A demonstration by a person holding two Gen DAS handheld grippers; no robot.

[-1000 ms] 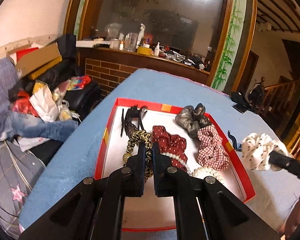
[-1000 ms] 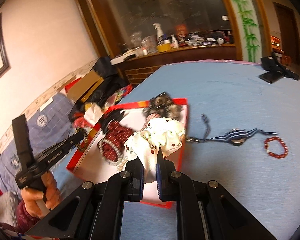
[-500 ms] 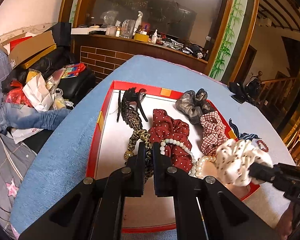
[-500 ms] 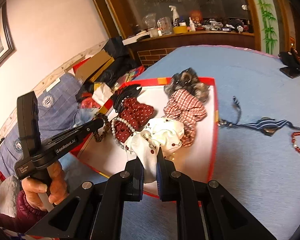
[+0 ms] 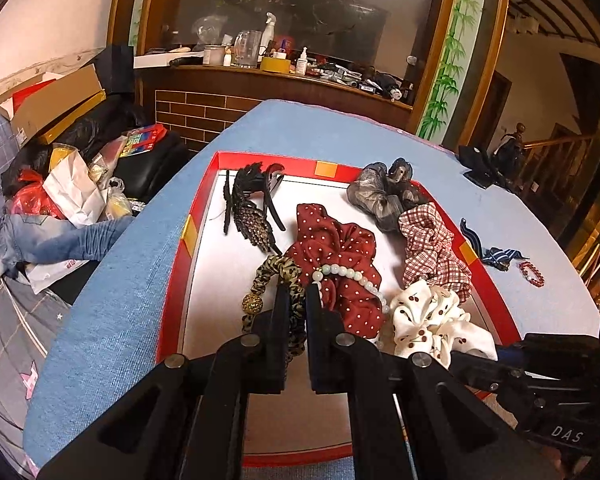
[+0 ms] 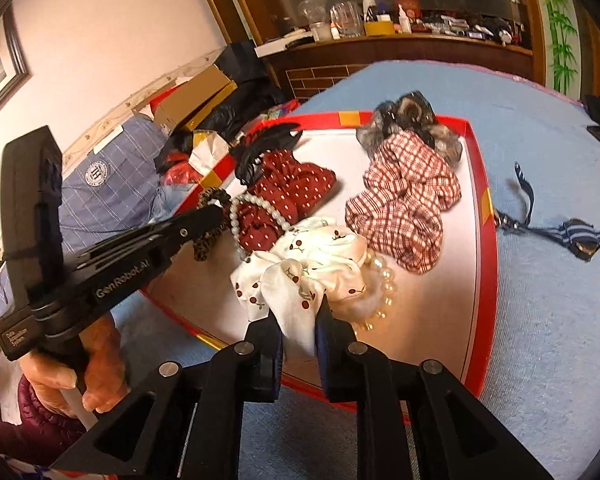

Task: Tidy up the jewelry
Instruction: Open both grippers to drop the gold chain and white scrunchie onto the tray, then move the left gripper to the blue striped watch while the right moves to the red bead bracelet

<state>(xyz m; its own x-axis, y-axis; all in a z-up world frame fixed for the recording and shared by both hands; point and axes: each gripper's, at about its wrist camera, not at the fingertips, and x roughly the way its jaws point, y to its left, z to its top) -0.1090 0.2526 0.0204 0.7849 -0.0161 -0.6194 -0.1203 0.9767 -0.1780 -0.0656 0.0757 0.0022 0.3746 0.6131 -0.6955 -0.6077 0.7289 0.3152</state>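
Note:
A red-rimmed tray (image 5: 188, 236) (image 6: 482, 184) on the blue table holds a dark red dotted scrunchie (image 5: 336, 252), a checked scrunchie (image 6: 404, 196), a grey scrunchie (image 5: 384, 192), a black hair clip (image 5: 248, 200) and pearl bracelets (image 6: 384, 280). My right gripper (image 6: 300, 308) is shut on the white cherry-print scrunchie (image 6: 312, 264) (image 5: 432, 320), which rests on the tray floor. My left gripper (image 5: 296, 296) is shut on a leopard-print hair tie (image 5: 280, 272) and holds it over the tray.
A striped blue ribbon tie (image 6: 580, 236) and a red bead bracelet (image 5: 532, 272) lie on the table right of the tray. A black phone stand (image 5: 480, 164) sits at the far right. Clutter and a sofa lie beyond the table's left edge.
My right gripper carried the white scrunchie from beside the tray into it and lowered it onto the tray floor. The left gripper kept its hold on the leopard tie.

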